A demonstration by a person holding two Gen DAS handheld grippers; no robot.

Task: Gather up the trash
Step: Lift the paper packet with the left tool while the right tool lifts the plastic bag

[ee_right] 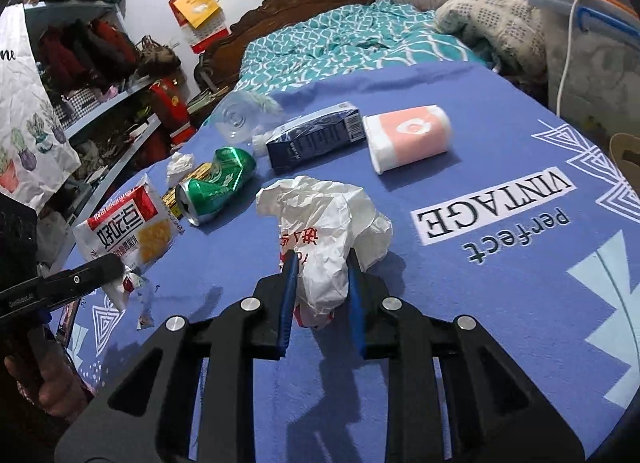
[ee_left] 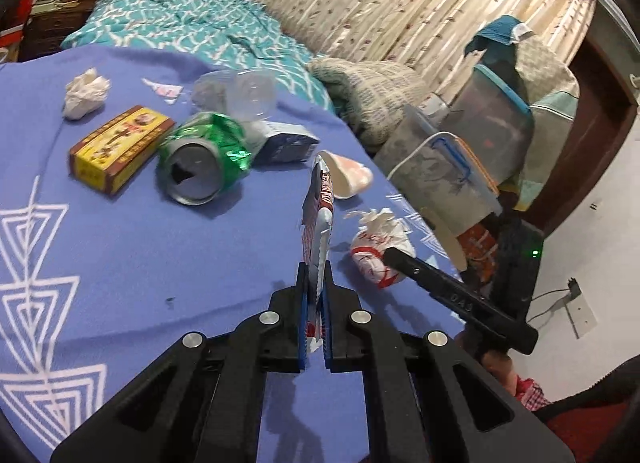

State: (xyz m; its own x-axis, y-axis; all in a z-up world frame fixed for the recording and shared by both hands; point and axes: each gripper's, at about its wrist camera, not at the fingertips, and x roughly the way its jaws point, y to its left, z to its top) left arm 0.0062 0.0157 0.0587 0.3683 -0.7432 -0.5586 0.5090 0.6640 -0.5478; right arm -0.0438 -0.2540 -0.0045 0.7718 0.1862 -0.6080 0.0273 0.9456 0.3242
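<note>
Left fingers (ee_left: 306,295) pinch the stiff, slippery snack wrapper (ee_left: 318,223) edge-on; right gripper (ee_right: 320,263) clamps the soft crumpled plastic bag (ee_right: 324,223). We judge both featherlight.

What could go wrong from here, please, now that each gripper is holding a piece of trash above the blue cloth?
1. The left gripper pinches the snack wrapper only at its bottom edge; the thin foil may slip out.
2. The right gripper squeezes a crumpled plastic bag whose loose folds bulge out and could catch on something or pull free.
3. The crushed green can lies on its side close by, so a low pass might set it rolling.
</note>
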